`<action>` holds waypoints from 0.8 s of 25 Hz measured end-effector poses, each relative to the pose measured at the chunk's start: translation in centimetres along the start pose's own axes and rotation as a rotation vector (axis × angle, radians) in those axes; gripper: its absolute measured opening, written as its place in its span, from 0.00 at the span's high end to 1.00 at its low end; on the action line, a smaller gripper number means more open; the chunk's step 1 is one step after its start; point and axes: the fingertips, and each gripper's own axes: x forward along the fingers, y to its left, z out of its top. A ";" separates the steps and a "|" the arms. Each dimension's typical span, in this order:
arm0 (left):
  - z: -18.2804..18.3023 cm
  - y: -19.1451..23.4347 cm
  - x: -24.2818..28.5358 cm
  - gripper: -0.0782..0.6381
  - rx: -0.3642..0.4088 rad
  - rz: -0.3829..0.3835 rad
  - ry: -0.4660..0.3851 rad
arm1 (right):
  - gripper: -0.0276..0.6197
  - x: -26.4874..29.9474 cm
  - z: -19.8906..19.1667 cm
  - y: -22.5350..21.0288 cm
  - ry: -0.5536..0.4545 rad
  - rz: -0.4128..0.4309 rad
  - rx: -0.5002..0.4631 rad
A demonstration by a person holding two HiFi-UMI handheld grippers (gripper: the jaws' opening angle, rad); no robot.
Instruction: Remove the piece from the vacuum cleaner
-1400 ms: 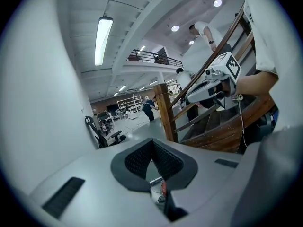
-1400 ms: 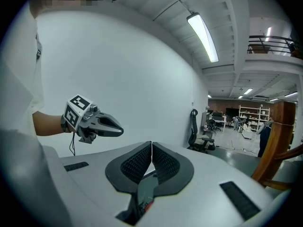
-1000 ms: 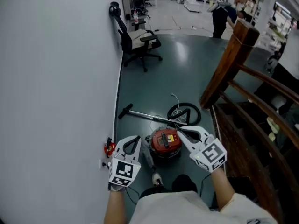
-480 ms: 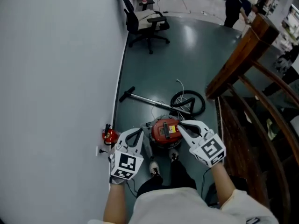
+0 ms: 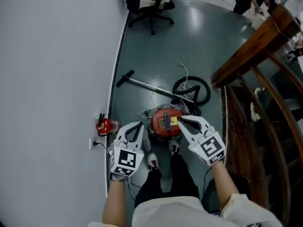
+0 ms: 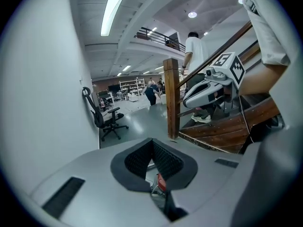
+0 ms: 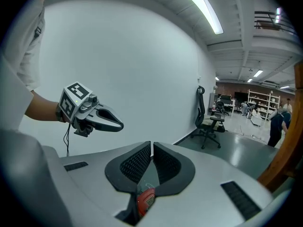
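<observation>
I hold the left hand-held gripper [image 5: 136, 126] and the right hand-held gripper [image 5: 180, 120] with jaws closed, both empty. The red vacuum cleaner [image 5: 162, 123] stands on the floor [image 5: 156, 56] below them, near my feet.

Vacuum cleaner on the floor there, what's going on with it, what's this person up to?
A person stands over a red canister vacuum cleaner sitting on the grey floor, its hose coiled and its wand stretched out beyond it. They hold the left tongs and the right tongs, one in each hand, above the vacuum. Both tongs are shut and empty, so nothing has been gripped and the removal has not started.
</observation>
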 end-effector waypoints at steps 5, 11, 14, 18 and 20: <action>-2.9 0.3 2.7 0.84 -0.049 -0.005 0.010 | 0.91 2.6 -3.7 -0.9 0.037 0.018 0.026; -7.2 0.0 6.0 0.83 -0.080 -0.023 0.054 | 0.90 5.5 -7.7 -1.6 0.070 0.015 0.047; -9.5 -0.6 7.2 0.82 -0.098 -0.033 0.086 | 0.88 6.3 -9.9 -1.8 0.088 -0.001 0.071; -12.3 -0.8 9.1 0.81 -0.122 -0.041 0.114 | 0.79 7.8 -12.6 -2.0 0.118 0.001 0.098; -13.4 -0.8 10.0 0.81 -0.131 -0.041 0.121 | 0.79 8.5 -13.8 -2.1 0.130 -0.001 0.109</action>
